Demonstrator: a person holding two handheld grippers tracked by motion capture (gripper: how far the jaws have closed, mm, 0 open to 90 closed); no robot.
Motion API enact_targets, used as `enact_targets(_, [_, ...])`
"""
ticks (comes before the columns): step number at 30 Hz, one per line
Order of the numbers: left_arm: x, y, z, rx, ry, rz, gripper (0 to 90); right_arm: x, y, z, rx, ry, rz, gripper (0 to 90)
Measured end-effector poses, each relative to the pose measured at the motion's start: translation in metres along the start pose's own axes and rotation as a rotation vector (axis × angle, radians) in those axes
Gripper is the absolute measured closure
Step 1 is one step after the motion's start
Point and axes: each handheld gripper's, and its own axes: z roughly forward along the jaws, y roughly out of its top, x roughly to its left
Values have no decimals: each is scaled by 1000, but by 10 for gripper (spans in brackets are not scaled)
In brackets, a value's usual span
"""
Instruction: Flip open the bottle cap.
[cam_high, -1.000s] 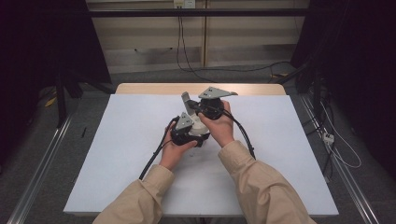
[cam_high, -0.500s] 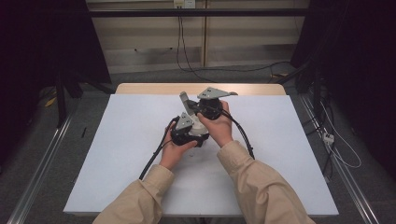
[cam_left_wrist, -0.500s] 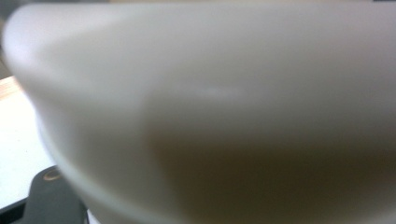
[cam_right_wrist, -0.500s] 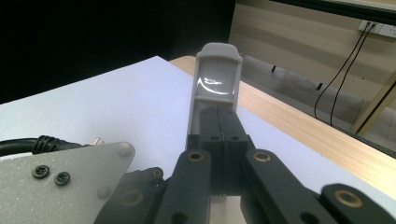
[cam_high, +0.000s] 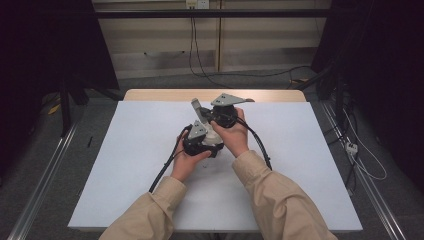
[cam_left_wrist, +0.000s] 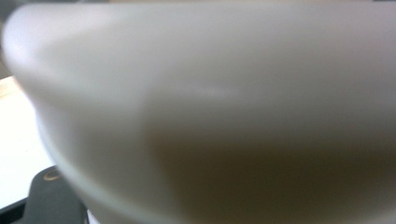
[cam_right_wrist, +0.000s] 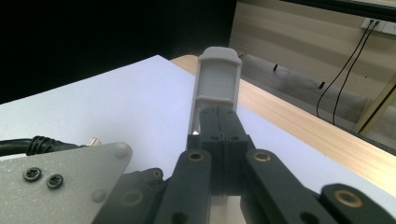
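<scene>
While the right gripper (cam_right_wrist: 219, 135) stands clamped on the grey part (cam_right_wrist: 215, 79) above mid-table (cam_high: 125, 165), the left gripper (cam_high: 200, 137) sits close against it, its jaws' state hidden, so it should probably hold square and avoid twisting.

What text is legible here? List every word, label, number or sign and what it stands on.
None can be read.
The grey plastic piece clamped in the right tool: bare, no print.
The grey plate of the left tool: screws, no marking.
The white table sheet: blank.
The left gripper view: too blurred to tell.
</scene>
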Motion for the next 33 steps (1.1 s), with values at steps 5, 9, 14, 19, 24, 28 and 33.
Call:
enact_targets(5, [1,0,0,2,-2,13,183,0,-1,1,0,1,5,900])
enact_targets(9, [1,0,0,1,-11,5,183,-1,-1,2,-2,3,9,900])
enact_targets(14, [1,0,0,1,-11,5,183,-1,-2,3,-1,6,14,900])
enact_targets(19, [1,0,0,1,-10,6,183,-1,-2,4,1,6,13,900])
enact_targets(24, [1,0,0,2,-10,8,183,0,-2,5,0,6,14,900])
enact_targets(28, [1,0,0,2,-11,7,183,-1,-3,6,3,5,16,900])
enact_targets(33, [1,0,0,2,-9,7,183,0,-4,7,7,9,16,900])
